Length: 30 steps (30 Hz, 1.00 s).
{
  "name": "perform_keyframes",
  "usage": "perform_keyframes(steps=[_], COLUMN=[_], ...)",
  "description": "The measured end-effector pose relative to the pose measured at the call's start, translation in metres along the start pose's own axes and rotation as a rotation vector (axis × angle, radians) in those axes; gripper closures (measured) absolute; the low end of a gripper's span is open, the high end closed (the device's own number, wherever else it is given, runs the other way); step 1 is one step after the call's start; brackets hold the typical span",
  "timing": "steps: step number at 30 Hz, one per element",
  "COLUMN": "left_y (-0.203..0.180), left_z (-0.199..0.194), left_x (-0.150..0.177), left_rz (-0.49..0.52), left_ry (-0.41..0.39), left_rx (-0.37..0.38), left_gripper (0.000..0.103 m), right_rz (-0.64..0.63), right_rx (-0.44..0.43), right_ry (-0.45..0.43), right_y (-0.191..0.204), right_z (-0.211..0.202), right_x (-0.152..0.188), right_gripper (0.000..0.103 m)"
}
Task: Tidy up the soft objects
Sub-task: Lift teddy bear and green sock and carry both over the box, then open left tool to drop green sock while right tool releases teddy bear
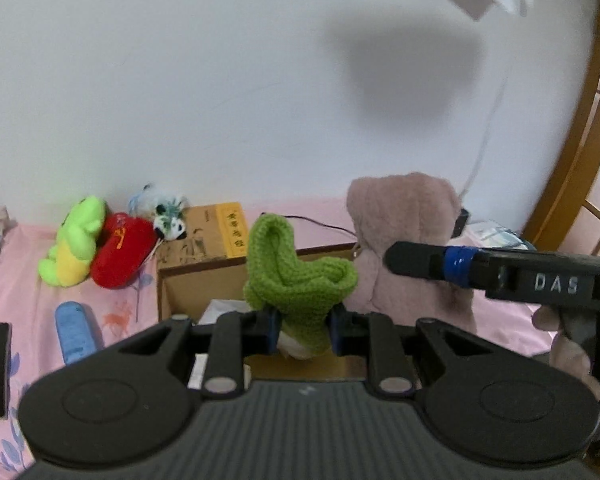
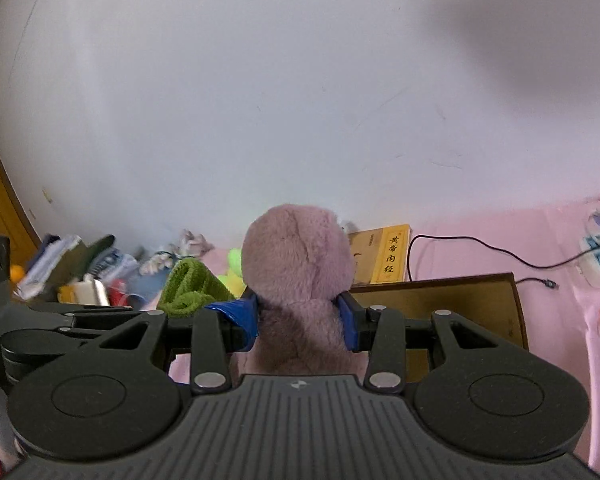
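Toys held up in both tongs above one open cardboard box (image 1: 204,280).

Left of the box, on the pink sheet (image 1: 16,280), I count four soft things: one lime frog plush (image 1: 74,240), one red plush (image 1: 122,256), one small white-and-black plush (image 1: 171,216), and one blue roll (image 1: 74,332) nearer the camera. Behind the box stands one yellow book case (image 1: 230,236). Over the box, the left gripper (image 1: 304,330) is closed on one green knitted toy (image 1: 296,276). Right of the box, the right gripper (image 2: 298,320) squeezes one mauve plush (image 2: 298,276). One black cable (image 2: 480,246) lies on the sheet; the wall (image 1: 220,80) behind is white.
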<state>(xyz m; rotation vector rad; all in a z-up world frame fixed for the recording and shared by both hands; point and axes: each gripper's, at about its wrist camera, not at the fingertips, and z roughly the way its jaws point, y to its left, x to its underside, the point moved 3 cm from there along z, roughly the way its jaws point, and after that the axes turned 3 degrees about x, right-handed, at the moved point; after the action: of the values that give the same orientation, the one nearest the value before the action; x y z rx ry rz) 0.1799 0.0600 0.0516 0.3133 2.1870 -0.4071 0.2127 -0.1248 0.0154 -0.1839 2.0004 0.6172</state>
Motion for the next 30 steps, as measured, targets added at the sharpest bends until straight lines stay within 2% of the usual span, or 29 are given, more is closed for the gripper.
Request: perform_keyframes(steps=[5,11,17,20,25,30], left_y=[0.019,0.036,0.05,0.057,0.064,0.06], left_z=[0.038,0.077,0.112,0.126,0.136,0.137], left_x=[0.003,0.025,0.05,0.056,0.06,0.062], left_rz=[-0.028,-0.048,-0.052,-0.053,-0.073,-0.076], left_ry=[0.065,0.184,0.319,0.373,0.403,0.399], left_rx=[-0.046,-0.09,-0.113,-0.123,-0.098,-0.083], left_gripper=[0.082,0.081,0.081,0.08,0.057,0.045], right_rz=[-0.054,-0.049,0.022,0.057,0.137,0.191], right_rx=[0.018,0.008,0.004,0.013,0.041,0.046], right_ry=[0.077,0.252,0.382,0.413,0.434,0.391], right_y=[-0.001,-0.01,-0.021,-0.027,-0.042,-0.053], right_z=[0.04,0.084,0.116,0.126,0.133,0.126], right_x=[0.014,0.037,0.051,0.055,0.058,0.052], right_gripper=[0.078,0.078,0.077,0.075,0.073,0.071])
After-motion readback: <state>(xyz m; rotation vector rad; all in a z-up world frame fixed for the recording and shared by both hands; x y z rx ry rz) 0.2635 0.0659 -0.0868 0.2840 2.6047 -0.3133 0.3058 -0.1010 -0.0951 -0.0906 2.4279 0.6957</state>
